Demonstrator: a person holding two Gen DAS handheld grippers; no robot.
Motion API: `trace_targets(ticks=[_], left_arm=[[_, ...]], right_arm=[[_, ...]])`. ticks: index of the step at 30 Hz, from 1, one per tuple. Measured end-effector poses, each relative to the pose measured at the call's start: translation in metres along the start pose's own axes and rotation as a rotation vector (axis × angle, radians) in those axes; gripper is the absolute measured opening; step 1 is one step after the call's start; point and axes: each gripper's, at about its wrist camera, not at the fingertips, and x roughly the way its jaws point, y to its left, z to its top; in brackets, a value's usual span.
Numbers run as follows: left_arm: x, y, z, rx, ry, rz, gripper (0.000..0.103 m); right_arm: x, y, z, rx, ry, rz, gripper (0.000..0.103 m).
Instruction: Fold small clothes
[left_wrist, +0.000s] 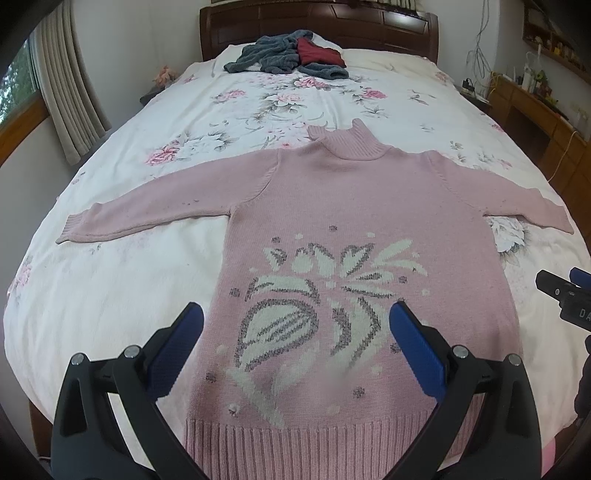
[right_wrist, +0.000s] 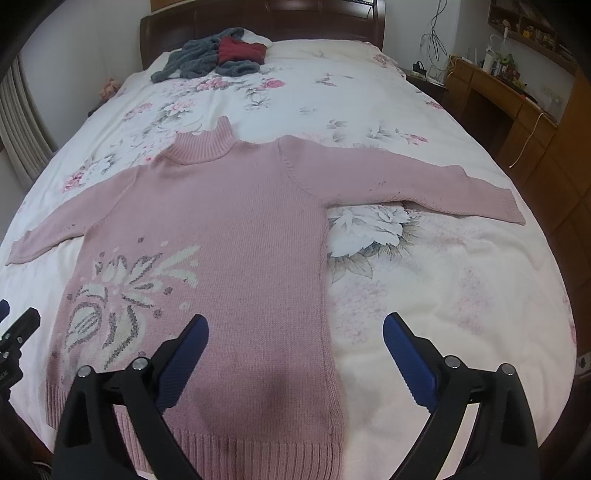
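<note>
Bare bedspread (right_wrist: 461, 295) lies free at three o'clock of the pink sweater (right_wrist: 229, 236); a clothes pile (right_wrist: 214, 55) sits well apart at twelve o'clock, near the headboard (right_wrist: 258, 18)

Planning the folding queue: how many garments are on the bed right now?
3, as far as shows: the pink sweater spread flat near the foot; a grey garment and a dark red garment heaped together by the headboard. That heap may hide more.
</note>
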Motion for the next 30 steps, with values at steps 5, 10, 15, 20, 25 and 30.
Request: trace_targets(ticks=[5, 10, 15, 20, 25, 30], left_arm=[[0.0002, 0.0002, 0.0001, -0.001, 0.001, 0.000, 0.100], [0.0009, 0.0002, -0.0008, -0.003, 0.005, 0.002, 0.100], [0.0006, 0.0010, -0.0009, -0.005, -0.011, 0.005, 0.100], [0.0003, 0.0015, -0.0005, -0.006, -0.015, 0.002, 0.100], [0.0001, 0.0008, 0.0006, -0.005, -0.015, 0.000, 0.100], [0.0001, 0.0005, 0.0006, -0.006, -0.013, 0.002, 0.100]], right_arm=[[0.0012, -0.0006, 0.0009, 0.001, 0.004, 0.000, 0.096], [0.0036, -0.0012, 0.0008, 0.001, 0.009, 0.000, 0.097], [0.0042, -0.0010, 0.0011, 0.000, 0.008, -0.001, 0.097], [0.0043, -0.0007, 0.0014, 0.000, 0.006, -0.002, 0.097], [0.0038, 0.0004, 0.0026, -0.002, -0.002, -0.002, 0.097], [0.0038, 0.0015, 0.0028, -0.004, -0.008, -0.005, 0.097]])
